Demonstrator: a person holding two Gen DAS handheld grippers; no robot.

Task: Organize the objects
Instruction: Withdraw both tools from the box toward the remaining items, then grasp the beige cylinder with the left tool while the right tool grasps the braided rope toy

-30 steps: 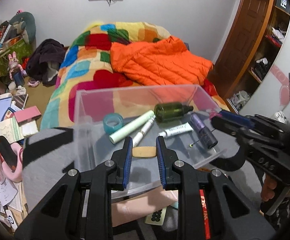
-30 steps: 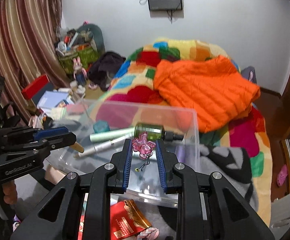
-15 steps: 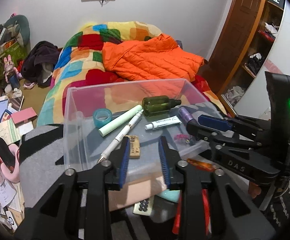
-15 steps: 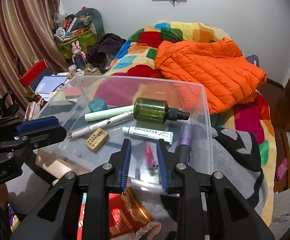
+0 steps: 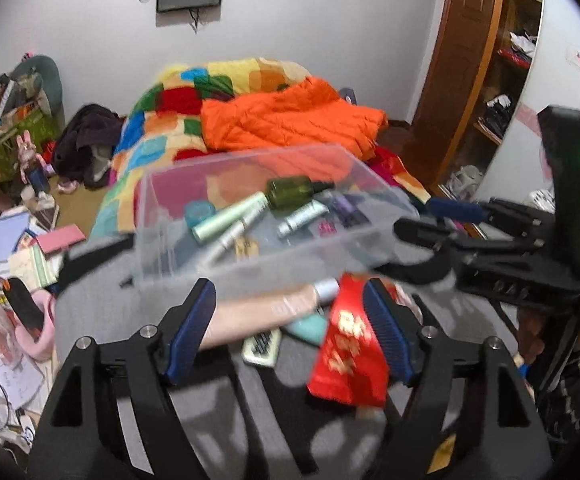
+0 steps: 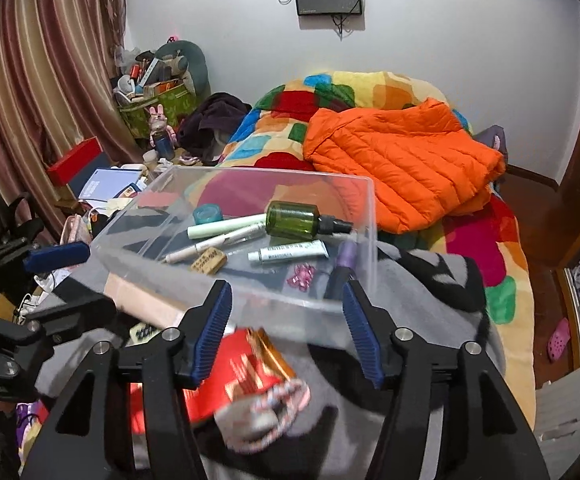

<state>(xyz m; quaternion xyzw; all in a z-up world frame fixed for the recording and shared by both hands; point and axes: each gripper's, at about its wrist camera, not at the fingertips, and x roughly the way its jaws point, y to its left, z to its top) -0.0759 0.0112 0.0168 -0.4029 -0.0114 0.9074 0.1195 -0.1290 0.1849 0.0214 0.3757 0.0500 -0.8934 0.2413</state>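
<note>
A clear plastic box point(image 5: 249, 268) point(image 6: 370, 216) rests on a grey blanket. In it lie a green bottle point(image 5: 290, 191) point(image 6: 292, 220), tubes, a white pen, a teal roll, a wooden tag point(image 5: 245, 246) point(image 6: 209, 261) and a pink charm point(image 5: 325, 227) point(image 6: 302, 276). My left gripper point(image 5: 285, 300) point(image 6: 73, 280) hangs before the box's near wall, its jaws opening and holding nothing. My right gripper point(image 6: 287, 296) point(image 5: 430, 220) stands at the box's right end, jaws also opening and empty. Below them lie a red packet point(image 5: 350, 352) point(image 6: 241, 372) and a long beige box point(image 5: 257, 312) point(image 6: 145, 300).
Behind the box, a patchwork quilt point(image 6: 330, 92) carries an orange jacket point(image 5: 290, 120) point(image 6: 402, 160). Books, bags and toys point(image 5: 9, 216) crowd the floor at left. Wooden shelves point(image 5: 490, 92) stand at right. A teal item and a comb-like card point(image 5: 261, 346) lie near the red packet.
Both grippers have drawn back out of the box and opened. The wooden tag left the left gripper and the pink charm left the right; both now lie in the box.
</note>
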